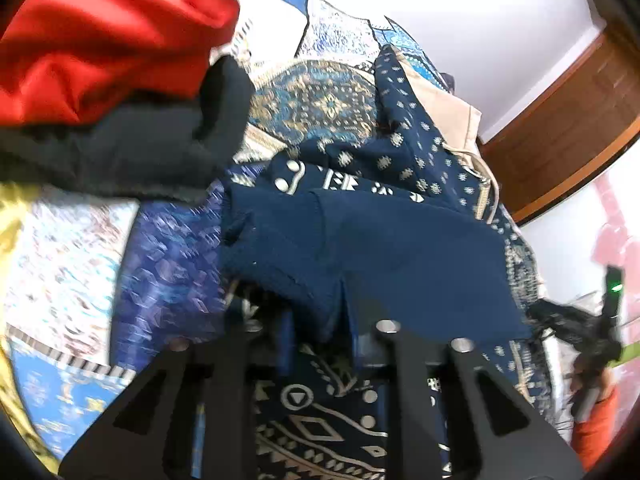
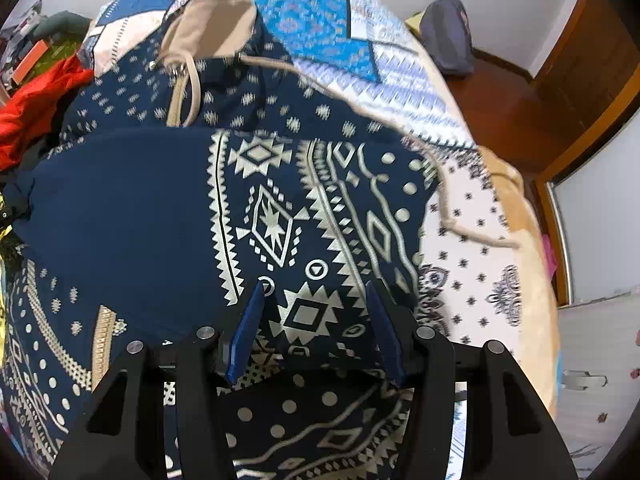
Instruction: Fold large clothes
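A navy hooded jacket [image 2: 160, 220] with a cream geometric print lies spread on the bed, its beige-lined hood [image 2: 212, 24] at the far end. A drawstring [image 2: 460, 224] trails off to the right. In the left wrist view a plain navy flap of the jacket [image 1: 380, 248] is raised, and my left gripper [image 1: 320, 320] is shut on a bunched fold of it. My right gripper [image 2: 314, 286] points steeply down at the printed panel. Its blue pads [image 2: 248, 328] stand wide apart and the cloth lies flat between them, unpinched.
A red garment [image 1: 100, 40] and a black one [image 1: 140, 148] are heaped at the left of the blue patchwork bedspread [image 1: 332, 96]. The bed's right edge drops to a wooden floor [image 2: 500, 100] with a grey bag [image 2: 448, 36]. An orange sleeve [image 1: 596, 420] shows at far right.
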A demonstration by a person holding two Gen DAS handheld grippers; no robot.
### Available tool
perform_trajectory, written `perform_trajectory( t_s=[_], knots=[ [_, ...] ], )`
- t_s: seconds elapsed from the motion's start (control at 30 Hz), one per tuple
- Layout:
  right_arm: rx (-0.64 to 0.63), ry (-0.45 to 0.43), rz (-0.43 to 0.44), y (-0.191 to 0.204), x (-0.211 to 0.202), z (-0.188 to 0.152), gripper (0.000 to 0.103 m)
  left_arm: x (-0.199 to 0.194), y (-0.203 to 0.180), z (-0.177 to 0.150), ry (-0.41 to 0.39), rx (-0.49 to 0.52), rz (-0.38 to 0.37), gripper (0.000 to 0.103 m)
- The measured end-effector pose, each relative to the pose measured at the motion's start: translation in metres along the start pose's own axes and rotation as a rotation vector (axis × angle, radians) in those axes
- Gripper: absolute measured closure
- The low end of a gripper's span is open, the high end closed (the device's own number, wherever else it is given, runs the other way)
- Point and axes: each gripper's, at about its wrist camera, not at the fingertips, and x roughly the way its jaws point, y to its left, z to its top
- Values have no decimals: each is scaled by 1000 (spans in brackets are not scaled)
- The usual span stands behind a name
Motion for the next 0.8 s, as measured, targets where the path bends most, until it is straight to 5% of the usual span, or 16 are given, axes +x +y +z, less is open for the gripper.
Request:
perform_trajectory(
  t_s=[0.2,0.3,0.4,0.53,0.8],
  knots=[
    [8,-24,-23,-6,-9,1,54,-33,-7,-1,-95,45,3,85],
    [19,18,-21,-8,6,-2,54,-24,5,-8,-46,21,31,83],
    [25,51,-11,-8,21,-7,54,-8,14,-20,30,19,110,70],
    [13,48,-14,-6,16,-8,54,-13,7,-29,23,97,204,50],
    [-1,-53,1,-4,-21,20,54,-53,-25,-9,-49,251,296,48]
  ],
)
